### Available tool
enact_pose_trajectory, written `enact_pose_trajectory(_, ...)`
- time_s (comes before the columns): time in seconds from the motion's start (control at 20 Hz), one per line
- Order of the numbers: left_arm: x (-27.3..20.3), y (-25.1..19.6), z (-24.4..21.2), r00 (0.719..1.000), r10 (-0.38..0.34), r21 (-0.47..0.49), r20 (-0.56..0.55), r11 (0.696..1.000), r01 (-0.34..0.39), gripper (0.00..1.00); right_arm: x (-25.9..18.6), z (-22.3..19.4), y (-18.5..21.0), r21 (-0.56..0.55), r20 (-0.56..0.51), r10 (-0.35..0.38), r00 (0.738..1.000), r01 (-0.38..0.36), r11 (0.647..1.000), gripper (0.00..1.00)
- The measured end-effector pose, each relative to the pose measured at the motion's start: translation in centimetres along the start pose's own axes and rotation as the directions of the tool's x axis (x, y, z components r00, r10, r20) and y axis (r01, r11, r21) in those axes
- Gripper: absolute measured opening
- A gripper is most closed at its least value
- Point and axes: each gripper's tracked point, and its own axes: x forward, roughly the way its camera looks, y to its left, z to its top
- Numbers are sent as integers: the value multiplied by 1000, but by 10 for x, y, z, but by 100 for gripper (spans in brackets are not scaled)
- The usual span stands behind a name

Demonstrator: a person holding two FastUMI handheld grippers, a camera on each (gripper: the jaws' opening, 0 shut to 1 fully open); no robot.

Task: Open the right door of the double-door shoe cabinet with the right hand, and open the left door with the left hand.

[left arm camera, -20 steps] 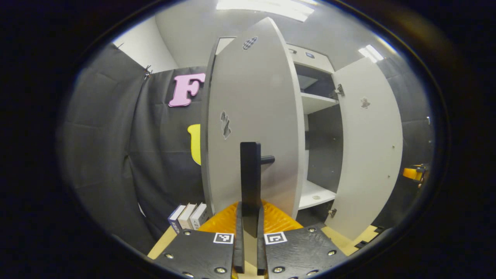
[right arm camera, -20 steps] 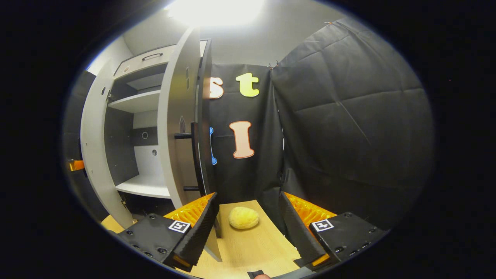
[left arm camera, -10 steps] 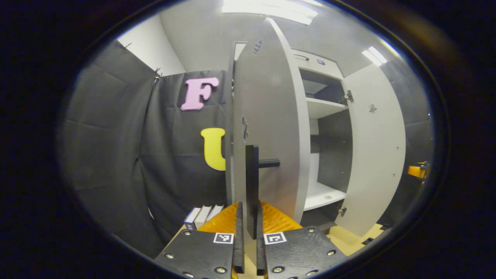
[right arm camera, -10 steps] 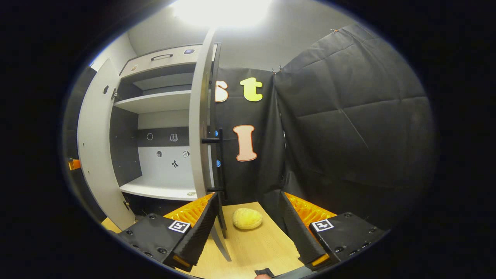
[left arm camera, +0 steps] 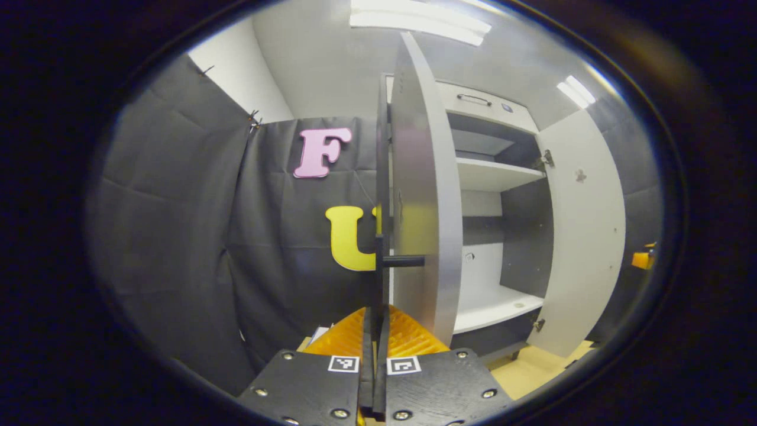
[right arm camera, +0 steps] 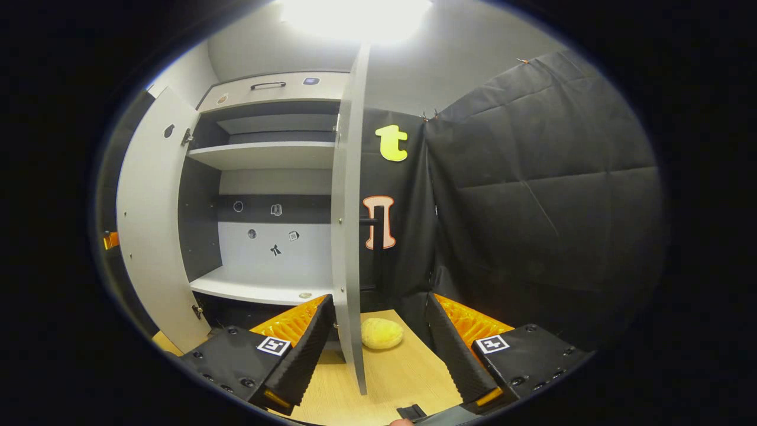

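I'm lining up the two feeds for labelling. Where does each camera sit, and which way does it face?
Left gripper view: rides the left gripper, facing the edge-on grey left cabinet door; its fingers clamp that door's black bar handle.
Right gripper view: rides the right gripper, facing the open grey right cabinet door and a yellow sponge on the wooden floor; fingers spread apart.
Shared: the open white shoe cabinet shelves and both doors.
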Motion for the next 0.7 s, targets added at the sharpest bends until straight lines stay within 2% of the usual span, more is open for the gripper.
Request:
enact_pose_trajectory(0.05, -2, 0, -3, 1000, 1, 4, -12, 1000, -1, 0, -4, -2, 5, 1, -7, 13, 1000, -13, 1000, 92)
enact_pose_trajectory(0.2, -25, 3, 5, 999, 32, -14, 0, 999, -32, 2, -12, 3, 8, -20, -6, 47, 999, -48, 999, 94)
enact_pose_trajectory(0.4, -74, 4, 17, 992, 122, -7, 18, 993, -121, 0, -22, 14, 5, -36, 16, 118, 993, -117, 992, 100)
enact_pose_trajectory(0.6, -132, -12, 18, 979, 203, 16, 13, 979, -203, 2, -44, 13, -5, -60, 21, 189, 982, -187, 981, 97)
enact_pose_trajectory(0.7, -156, -30, 16, 976, 217, 24, -4, 976, -216, 0, -57, 11, -11, -77, 34, 214, 976, -211, 974, 97)
